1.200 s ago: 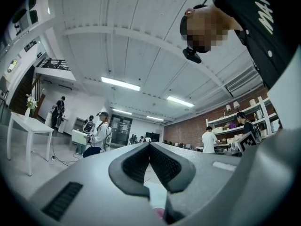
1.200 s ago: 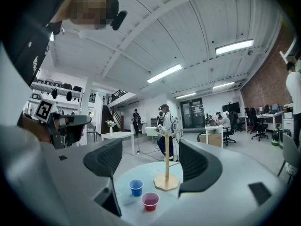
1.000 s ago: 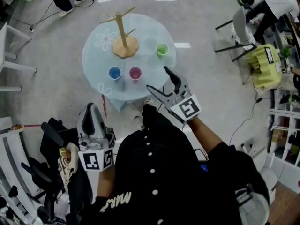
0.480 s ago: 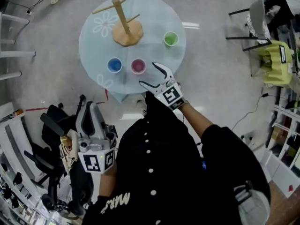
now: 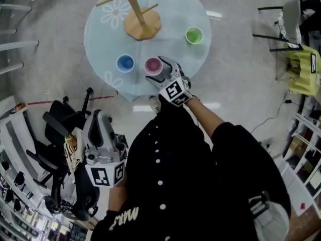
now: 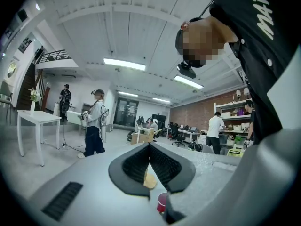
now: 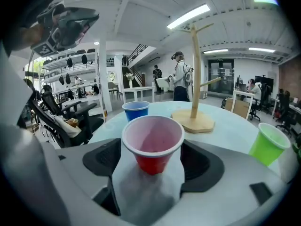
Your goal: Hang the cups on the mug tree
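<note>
Round pale-blue table [image 5: 175, 9]: carries the wooden mug tree [image 5: 143, 25], which stands upright on its disc base toward the side of the top away from the person. No cup hangs on any of its pegs.

Right gripper [image 5: 163, 67]: reached out over the table edge on the person's side of the mug tree. Its jaws stand apart, one on either side of the red cup [image 7: 153, 145]. The cup wall narrows downward and clear space shows between it and each pad [image 7: 101, 157]. No grip confirmed.

Left gripper [image 5: 99, 117]: held low, off the table and well apart from the mug tree, close against the person's body. Its jaws are together at the tips, with nothing between them.

Cups, all upright on the tabletop, mouths up:
- Red cup: on the person's side of the mug tree, between the right gripper's jaws.
- Blue cup [image 5: 125, 63]: just left of the red cup, also nearer the person than the mug tree.
- Green cup [image 5: 193, 35]: right of the mug tree, apart from the other two.
</note>
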`<state>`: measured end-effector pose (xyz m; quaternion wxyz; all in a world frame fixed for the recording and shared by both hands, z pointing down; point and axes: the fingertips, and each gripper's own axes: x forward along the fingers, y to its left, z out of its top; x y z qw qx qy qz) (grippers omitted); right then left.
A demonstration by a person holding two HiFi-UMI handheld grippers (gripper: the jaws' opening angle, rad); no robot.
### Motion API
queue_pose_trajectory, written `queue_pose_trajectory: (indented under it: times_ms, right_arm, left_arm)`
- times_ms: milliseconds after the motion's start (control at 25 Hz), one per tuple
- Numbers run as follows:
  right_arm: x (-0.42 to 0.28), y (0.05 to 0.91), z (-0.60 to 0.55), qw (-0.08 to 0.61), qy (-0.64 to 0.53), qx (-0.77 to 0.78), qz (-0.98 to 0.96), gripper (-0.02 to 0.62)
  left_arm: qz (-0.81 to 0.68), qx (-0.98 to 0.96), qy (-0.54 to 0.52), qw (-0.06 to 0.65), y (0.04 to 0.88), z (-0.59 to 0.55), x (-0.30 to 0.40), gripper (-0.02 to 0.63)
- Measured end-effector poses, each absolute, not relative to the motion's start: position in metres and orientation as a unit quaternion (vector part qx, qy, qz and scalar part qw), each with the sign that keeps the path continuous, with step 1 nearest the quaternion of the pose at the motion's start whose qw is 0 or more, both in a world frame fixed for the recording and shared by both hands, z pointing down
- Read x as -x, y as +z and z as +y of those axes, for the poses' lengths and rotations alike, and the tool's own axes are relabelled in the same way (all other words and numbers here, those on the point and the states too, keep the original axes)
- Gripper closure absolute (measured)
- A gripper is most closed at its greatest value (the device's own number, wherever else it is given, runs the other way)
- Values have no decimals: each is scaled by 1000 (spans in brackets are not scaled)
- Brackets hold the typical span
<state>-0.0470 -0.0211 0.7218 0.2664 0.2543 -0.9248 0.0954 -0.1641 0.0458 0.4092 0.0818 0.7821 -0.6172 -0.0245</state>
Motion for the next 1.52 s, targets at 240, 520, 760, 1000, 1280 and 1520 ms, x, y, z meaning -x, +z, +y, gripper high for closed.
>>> queue_pose_trajectory:
  times_ms: [240, 520, 760, 1000, 1280, 1520]
  right_arm:
    - [52, 736, -31, 281, 83, -262, -919, 301]
    - [45, 701, -53, 263, 82, -273, -922, 299]
    - [32, 633, -88, 249, 66, -287, -923, 301]
    - [19, 582, -116, 243, 60, -303, -920, 301]
    - [37, 559, -131, 284, 43, -286, -914, 301]
    - [47, 547, -140, 306, 40, -293, -905, 301]
  left_arm:
    - [-625, -776, -16, 91, 421, 39, 170, 612]
    - [-625, -776, -28, 84, 412, 17, 170, 612]
    - [-619, -781, -57, 63, 384, -2, 164, 612]
    - [-615, -783, -86, 39, 351, -7, 161, 612]
    - [-611, -784, -107, 10, 324, -2, 165, 612]
    - [-614, -781, -113, 2, 317, 5, 171, 612]
